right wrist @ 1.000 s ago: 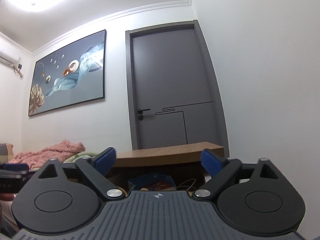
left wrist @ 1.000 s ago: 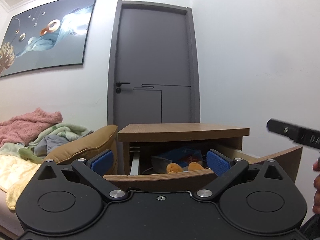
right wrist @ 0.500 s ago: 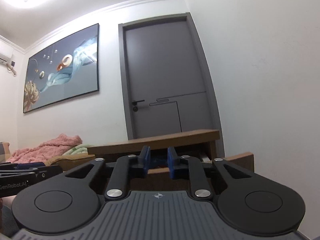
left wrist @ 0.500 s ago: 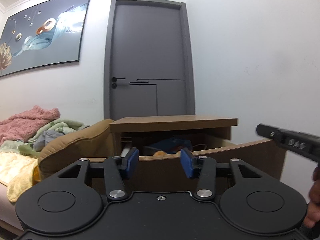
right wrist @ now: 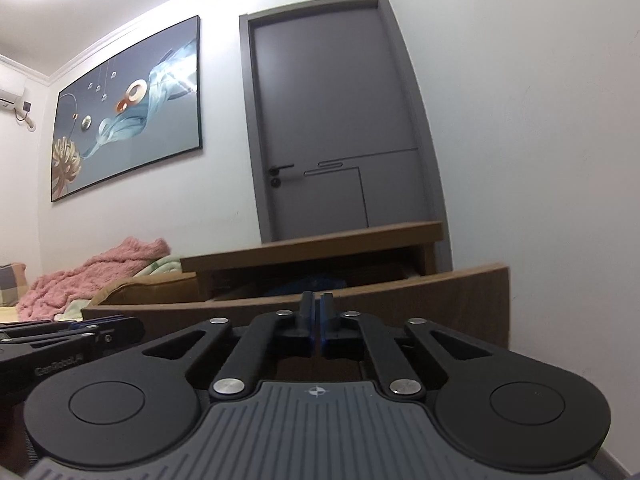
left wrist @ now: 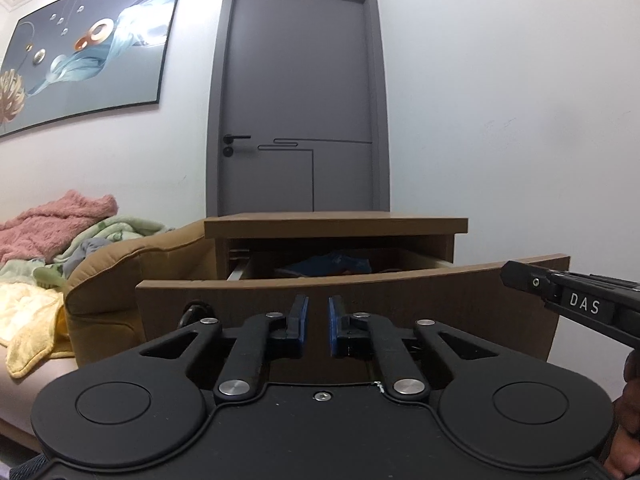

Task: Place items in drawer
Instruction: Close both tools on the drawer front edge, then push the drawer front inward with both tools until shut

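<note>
Drawer (left wrist: 352, 300) of the wooden nightstand (left wrist: 336, 224) stands pulled out toward me, its front panel just ahead of both tools, with something blue (left wrist: 332, 264) lying inside; the rest of the contents I cannot make out from this low angle. My left gripper (left wrist: 318, 316) has its blue pads drawn close with a narrow gap and nothing between them, and my right gripper (right wrist: 317, 312) is almost fully closed, also empty. With items seemingly inside already, I judge the step to be pushing the drawer home. To do that well, I would set both closed tips flat against the front panel, one on each side of centre, and press evenly so it runs straight on its rail (left wrist: 236, 270) instead of skewing. I'd keep clear of the dark pull (left wrist: 194, 312) at the left and slow near the end.
</note>
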`<act>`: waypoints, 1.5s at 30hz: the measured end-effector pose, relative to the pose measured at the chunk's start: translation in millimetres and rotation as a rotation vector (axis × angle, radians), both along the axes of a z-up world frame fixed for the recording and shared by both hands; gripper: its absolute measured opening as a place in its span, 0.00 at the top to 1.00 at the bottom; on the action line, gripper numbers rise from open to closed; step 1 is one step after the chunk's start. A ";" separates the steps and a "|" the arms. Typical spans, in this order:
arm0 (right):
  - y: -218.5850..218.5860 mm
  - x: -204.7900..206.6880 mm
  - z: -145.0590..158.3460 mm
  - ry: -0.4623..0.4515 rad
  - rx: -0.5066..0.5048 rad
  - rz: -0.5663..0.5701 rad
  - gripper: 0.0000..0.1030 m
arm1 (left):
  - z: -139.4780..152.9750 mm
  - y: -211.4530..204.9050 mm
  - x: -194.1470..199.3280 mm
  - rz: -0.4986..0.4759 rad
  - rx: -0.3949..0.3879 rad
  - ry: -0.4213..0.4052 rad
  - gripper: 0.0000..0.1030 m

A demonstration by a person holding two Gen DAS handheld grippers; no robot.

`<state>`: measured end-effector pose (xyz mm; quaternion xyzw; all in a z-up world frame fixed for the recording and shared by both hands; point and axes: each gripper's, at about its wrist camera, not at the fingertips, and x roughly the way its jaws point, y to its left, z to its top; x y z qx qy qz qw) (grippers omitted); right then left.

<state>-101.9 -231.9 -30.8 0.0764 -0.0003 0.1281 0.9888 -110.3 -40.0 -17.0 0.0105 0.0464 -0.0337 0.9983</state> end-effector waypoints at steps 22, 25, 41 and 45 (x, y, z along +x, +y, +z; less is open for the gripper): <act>-4.5 17.6 -4.2 0.110 0.036 -0.013 0.98 | 0.5 27.4 29.9 0.107 0.053 0.058 0.99; -3.5 19.1 -6.7 0.106 0.030 -0.014 0.98 | -0.7 28.9 30.3 0.103 0.060 0.062 0.99; -3.1 18.0 -2.7 0.118 0.013 -0.014 0.98 | -2.1 26.1 30.1 0.128 0.048 0.063 0.99; -3.3 20.7 0.6 0.130 0.015 -0.009 0.98 | 0.7 24.0 32.3 0.135 0.065 0.074 1.00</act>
